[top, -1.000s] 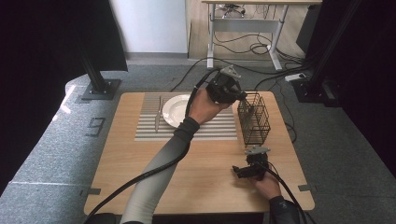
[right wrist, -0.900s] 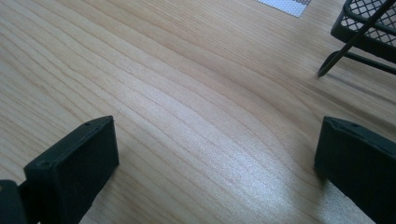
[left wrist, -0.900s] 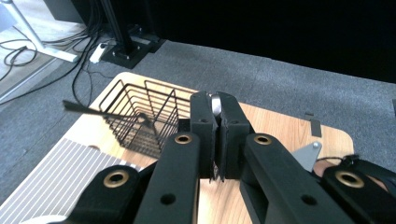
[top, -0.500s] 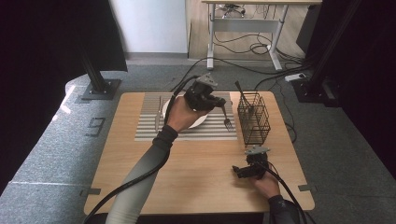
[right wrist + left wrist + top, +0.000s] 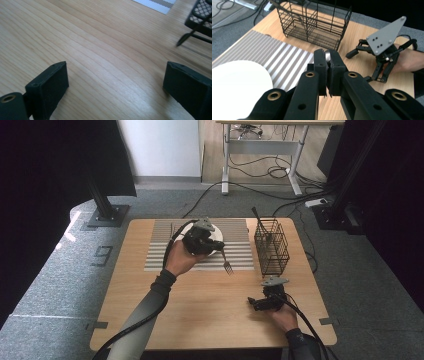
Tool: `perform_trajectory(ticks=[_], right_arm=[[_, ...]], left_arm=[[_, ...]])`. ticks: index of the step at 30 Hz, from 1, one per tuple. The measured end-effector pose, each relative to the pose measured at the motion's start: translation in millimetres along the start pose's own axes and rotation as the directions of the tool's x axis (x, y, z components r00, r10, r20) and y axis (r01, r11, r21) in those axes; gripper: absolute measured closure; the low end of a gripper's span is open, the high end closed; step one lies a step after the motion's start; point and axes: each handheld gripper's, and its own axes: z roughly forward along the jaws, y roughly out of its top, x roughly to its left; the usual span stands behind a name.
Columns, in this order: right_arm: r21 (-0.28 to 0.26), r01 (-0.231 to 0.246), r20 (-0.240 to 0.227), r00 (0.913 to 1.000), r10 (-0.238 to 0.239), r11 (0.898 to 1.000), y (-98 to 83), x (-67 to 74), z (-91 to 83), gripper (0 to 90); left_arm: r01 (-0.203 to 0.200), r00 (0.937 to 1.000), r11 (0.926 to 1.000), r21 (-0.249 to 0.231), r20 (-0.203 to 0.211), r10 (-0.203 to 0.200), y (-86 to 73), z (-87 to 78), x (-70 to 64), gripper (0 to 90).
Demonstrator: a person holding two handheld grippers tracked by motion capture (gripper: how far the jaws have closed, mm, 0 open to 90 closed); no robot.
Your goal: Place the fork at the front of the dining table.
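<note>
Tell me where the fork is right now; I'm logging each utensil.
In the high view the fork hangs from the left gripper, tines down over the striped mat, between the white plate and the wire basket.

We look down on a wooden desk (image 5: 200, 310) that stands on grey carpet (image 5: 60, 285). Beyond it we see a white wall panel (image 5: 160, 147) and, to its right, a second table with a white metal frame (image 5: 260, 145) on a wooden floor, with black cables (image 5: 260, 170) looped under it and across the carpet. Black curtains (image 5: 45, 175) hang at both sides. A black post on a flat foot (image 5: 106, 215) stands at the far left, and we see a power strip (image 5: 318, 202) lying at the far right.
</note>
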Motion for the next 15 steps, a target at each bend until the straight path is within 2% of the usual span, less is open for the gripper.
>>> perform_trajectory(ticks=[5, 8, 11, 13, 15], right_arm=[[-0.013, -0.019, -0.050, 0.9986, 0.018, 1.000, 8.3, 6.1, -1.5, 8.1], [-0.037, -0.013, -0.100, 0.9949, 0.010, 0.999, 19.0, 11.7, -4.5, 7.4], [-0.074, 0.024, -0.117, 0.9926, -0.032, 0.997, 33.4, 17.8, -7.5, 13.1], [-0.093, 0.059, -0.110, 0.9915, -0.069, 0.994, 43.8, 21.7, -9.2, 14.6], [-0.105, 0.083, -0.123, 0.9878, -0.096, 0.991, 54.3, 25.3, -9.9, 21.4]], left_arm=[[0.005, 0.9999, 1.0000, 0.007, 0.009, -0.005, -11.7, 1.7, -2.3, 86.8], [0.002, 0.9998, 1.0000, 0.009, 0.018, -0.002, -15.7, 3.5, -5.1, 86.7], [-0.009, 0.9997, 0.9999, 0.014, 0.023, 0.008, -18.3, 5.0, -7.8, 86.7], [-0.013, 0.9996, 0.9997, 0.020, 0.025, 0.013, -19.7, 6.1, -9.8, 86.7], [-0.023, 0.9994, 0.9993, 0.030, 0.026, 0.022, -20.7, 6.8, -11.4, 86.7]])
